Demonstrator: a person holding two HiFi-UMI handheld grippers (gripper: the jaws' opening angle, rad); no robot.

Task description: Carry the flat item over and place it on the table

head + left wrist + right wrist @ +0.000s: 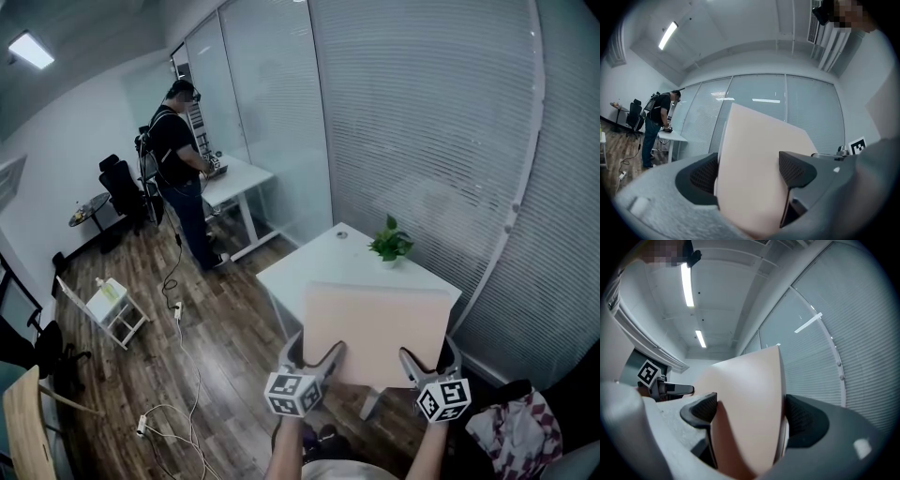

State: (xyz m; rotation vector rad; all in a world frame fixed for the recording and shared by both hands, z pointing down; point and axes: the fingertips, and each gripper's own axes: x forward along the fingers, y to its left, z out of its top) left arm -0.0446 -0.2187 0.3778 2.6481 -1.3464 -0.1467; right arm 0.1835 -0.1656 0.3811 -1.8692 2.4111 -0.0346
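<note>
Between our two grippers we hold a pale beige flat rectangular board (375,328) by its near edge. Our left gripper (322,363) pinches the board near its left corner, and the left gripper view shows its dark ribbed pads (705,176) pressed against the board's two faces. Our right gripper (413,364) does likewise near the right corner, its jaws closed on the board's thickness in the right gripper view. From the head view the board covers the near side of a white square table (300,272); we cannot tell whether it touches the tabletop. A small green potted plant (390,242) stands on the table's far side, beyond the board's far edge. Both gripper views look up past the board to long ceiling lights (686,284). Well to the left, a person in dark clothes (180,159) stands at a second white desk (244,176) on the wood-plank floor (216,337), where cables (173,412) trail.
</note>
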